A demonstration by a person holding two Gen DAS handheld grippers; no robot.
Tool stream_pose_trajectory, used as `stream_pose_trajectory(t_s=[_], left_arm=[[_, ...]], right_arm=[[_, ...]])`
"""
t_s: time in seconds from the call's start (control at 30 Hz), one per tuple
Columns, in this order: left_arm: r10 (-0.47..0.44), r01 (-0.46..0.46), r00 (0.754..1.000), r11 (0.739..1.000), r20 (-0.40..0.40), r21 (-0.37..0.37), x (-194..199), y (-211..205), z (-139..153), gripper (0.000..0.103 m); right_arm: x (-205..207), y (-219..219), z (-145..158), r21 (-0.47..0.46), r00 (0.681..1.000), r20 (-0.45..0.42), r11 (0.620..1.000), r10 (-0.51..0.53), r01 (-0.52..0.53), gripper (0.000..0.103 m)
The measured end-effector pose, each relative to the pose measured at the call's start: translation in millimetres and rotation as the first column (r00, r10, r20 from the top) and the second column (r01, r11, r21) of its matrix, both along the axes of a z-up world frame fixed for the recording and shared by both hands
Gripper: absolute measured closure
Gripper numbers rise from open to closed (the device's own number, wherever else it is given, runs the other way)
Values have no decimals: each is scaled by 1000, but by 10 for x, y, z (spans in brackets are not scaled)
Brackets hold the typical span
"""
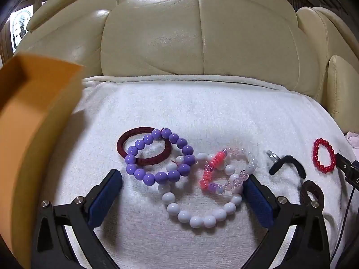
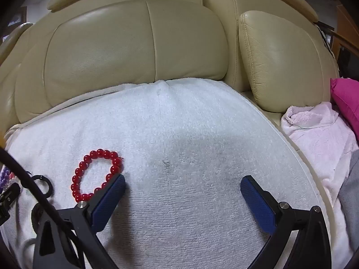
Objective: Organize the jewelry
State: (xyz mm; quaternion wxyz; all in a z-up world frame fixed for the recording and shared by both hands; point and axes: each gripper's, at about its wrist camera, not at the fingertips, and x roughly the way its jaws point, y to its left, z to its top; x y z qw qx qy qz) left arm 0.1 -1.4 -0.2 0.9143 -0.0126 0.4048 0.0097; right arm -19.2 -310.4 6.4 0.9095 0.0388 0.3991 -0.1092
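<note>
Several pieces of jewelry lie on a white towel (image 1: 202,112). A purple bead bracelet (image 1: 160,157) overlaps a maroon hair tie (image 1: 125,141). Right of them a white bead bracelet (image 1: 202,217) tangles with a pink and clear bead bracelet (image 1: 213,168). Further right are a small ring (image 1: 272,154), a black hair tie (image 1: 289,164) and a red bead bracelet (image 1: 324,154). My left gripper (image 1: 182,190) hangs open over the white and pink bracelets. My right gripper (image 2: 182,192) is open above bare towel (image 2: 179,134), its left finger beside the red bead bracelet (image 2: 96,174).
An orange box (image 1: 38,116) stands at the towel's left edge. Cream leather sofa cushions (image 1: 190,33) rise behind the towel. A pink towel (image 2: 314,132) and a magenta cloth (image 2: 347,98) lie to the right. A dark brown hair tie (image 1: 311,192) lies near the left gripper's right finger.
</note>
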Motion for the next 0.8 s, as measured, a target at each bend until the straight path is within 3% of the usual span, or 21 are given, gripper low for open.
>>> stream_pose_trajectory(t_s=[0.8], left_arm=[[0,0,1000,1000,1,-7,-3,5,-4,0]], right_arm=[[-13,4,0,1,1000,2,1000,-6,6,0]])
